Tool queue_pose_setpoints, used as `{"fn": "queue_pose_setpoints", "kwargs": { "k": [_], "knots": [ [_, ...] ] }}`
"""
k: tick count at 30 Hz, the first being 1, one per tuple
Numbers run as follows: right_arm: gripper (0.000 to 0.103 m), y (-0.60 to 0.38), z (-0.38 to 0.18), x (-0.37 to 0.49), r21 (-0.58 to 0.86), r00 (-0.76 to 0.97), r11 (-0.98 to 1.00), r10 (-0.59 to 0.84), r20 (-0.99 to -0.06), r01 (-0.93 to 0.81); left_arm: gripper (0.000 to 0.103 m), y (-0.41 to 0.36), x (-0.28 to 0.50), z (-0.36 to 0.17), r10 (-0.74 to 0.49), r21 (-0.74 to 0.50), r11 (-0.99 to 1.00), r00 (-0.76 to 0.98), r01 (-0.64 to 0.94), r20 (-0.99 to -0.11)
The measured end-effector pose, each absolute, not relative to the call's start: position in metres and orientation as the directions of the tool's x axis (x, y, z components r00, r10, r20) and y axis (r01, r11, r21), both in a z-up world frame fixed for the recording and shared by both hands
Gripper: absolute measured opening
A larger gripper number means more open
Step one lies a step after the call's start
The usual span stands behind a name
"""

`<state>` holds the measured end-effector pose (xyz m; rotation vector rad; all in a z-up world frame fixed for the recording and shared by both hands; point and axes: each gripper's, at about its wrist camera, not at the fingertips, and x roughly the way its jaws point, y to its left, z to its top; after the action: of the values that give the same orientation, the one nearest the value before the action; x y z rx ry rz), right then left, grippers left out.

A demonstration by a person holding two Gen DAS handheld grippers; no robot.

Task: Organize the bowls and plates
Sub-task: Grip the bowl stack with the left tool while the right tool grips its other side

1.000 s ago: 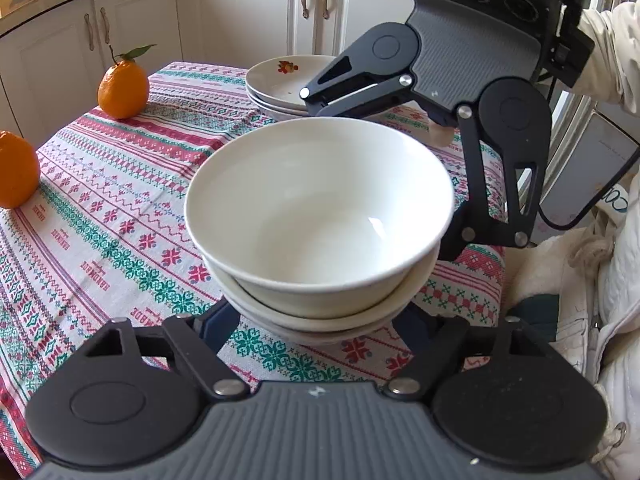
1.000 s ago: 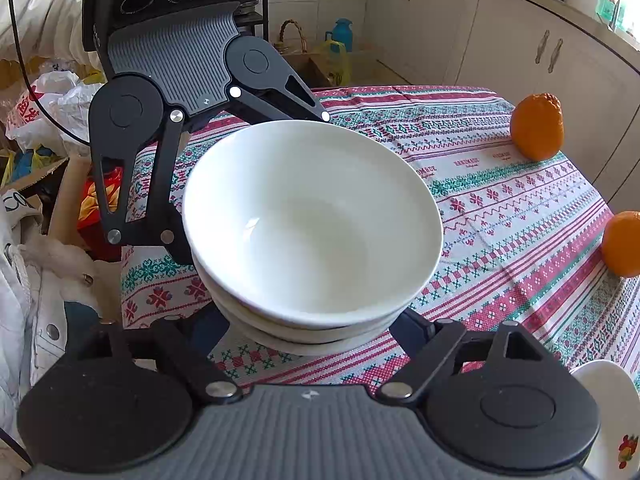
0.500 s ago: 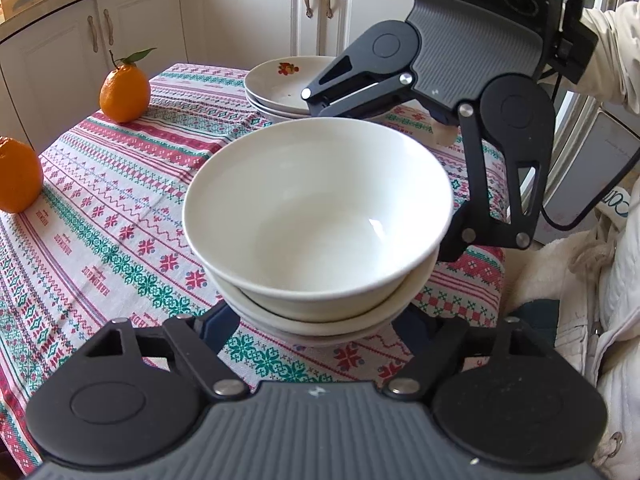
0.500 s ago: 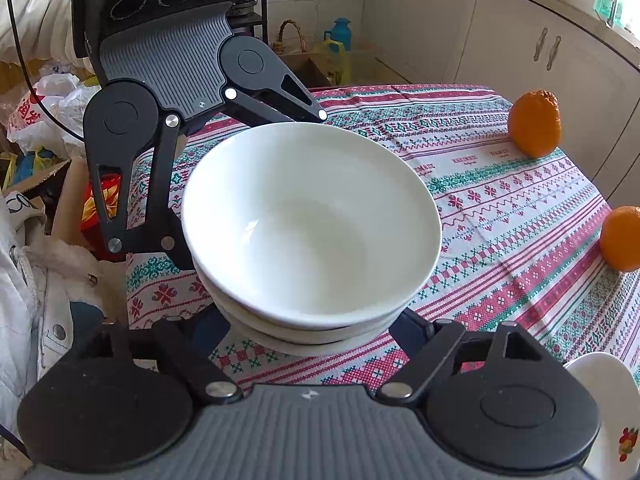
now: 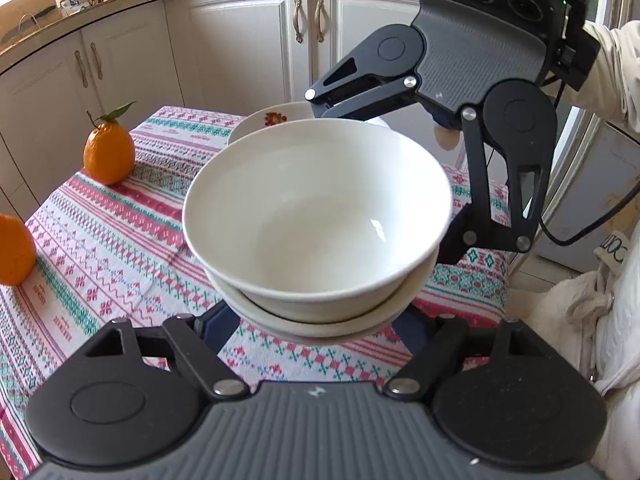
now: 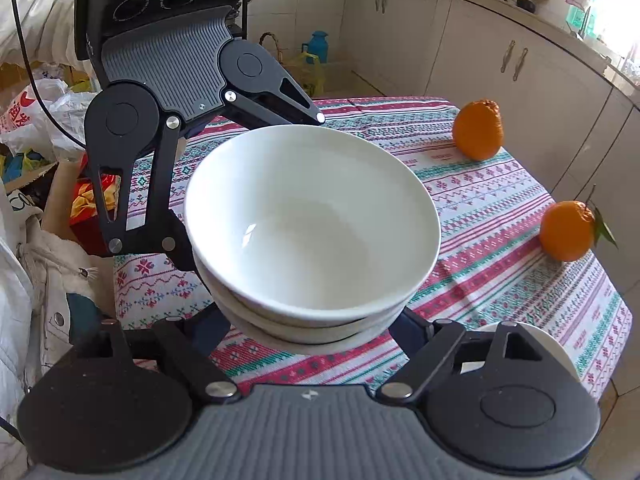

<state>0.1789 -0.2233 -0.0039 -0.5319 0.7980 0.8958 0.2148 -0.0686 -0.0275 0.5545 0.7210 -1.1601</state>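
Left gripper (image 5: 316, 320) was clamped on the bowl stack (image 5: 320, 216) from one side, fingers under the rim on either flank, stack sitting right between its jaws. Stack was three nested white bowls, top one empty. Right gripper (image 6: 312, 320) gripped the same stack from the opposite side, same hold, jaws wide around the lower bowls. The two grippers faced each other across the stack, both pointing steeply down. Stack was clear of the patterned tablecloth (image 5: 120, 232), held between the two sets of jaws. Beyond the left jaws: a pile of floral plates (image 5: 276, 118), partly hidden by the bowl rim. Two oranges (image 6: 478, 130) sat well off to the side of the right jaws.
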Motion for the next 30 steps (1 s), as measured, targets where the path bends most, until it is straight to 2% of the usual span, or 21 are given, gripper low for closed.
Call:
{"fn": "queue_pose_setpoints", "kwargs": {
  "k": [14,30],
  "knots": [
    [0.089,-0.320,0.009,0.196,-0.168,0.503,0.649,0.374,-0.779,-0.742,0.082,-0.172,0.258,-0.020,-0.648,0.091,0.185,0.191,0.979,-0.737],
    [0.089,-0.376,-0.022,0.224,-0.094,0.501,0.729,0.364,-0.786,-0.678,0.081,-0.223,0.282,-0.045,-0.632,0.072,0.134,0.141,0.988,-0.762]
  ]
}}
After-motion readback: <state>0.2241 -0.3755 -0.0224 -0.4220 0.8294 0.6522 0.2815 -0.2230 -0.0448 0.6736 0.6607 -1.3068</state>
